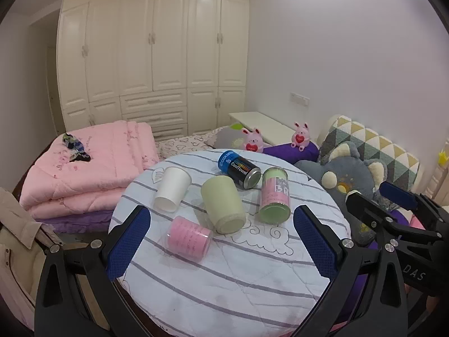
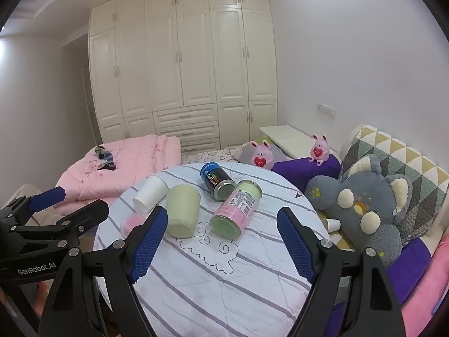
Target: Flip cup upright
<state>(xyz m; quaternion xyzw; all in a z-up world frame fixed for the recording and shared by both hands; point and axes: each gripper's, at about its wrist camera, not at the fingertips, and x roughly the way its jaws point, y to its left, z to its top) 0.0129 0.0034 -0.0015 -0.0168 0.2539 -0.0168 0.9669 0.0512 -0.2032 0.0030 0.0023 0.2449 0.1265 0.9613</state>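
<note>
A pale green cup (image 1: 223, 204) lies on its side on the round striped table (image 1: 224, 275), base toward me; it also shows in the right wrist view (image 2: 181, 210). A white paper cup (image 1: 172, 188) lies on its side to its left, also in the right wrist view (image 2: 150, 193). My left gripper (image 1: 221, 241) is open and empty, hovering before the green cup. My right gripper (image 2: 221, 244) is open and empty, in front of the cans. Each gripper shows in the other's view: the right one (image 1: 393, 205) and the left one (image 2: 56, 205).
Lying on the table are a blue-black CoolTowel can (image 1: 238, 169), a pink-green clear canister (image 1: 275, 195) and a pink clear canister (image 1: 189, 238). A folded pink quilt (image 1: 92, 165) lies left. A grey plush elephant (image 2: 364, 210) and pink bunnies (image 2: 261, 156) sit right.
</note>
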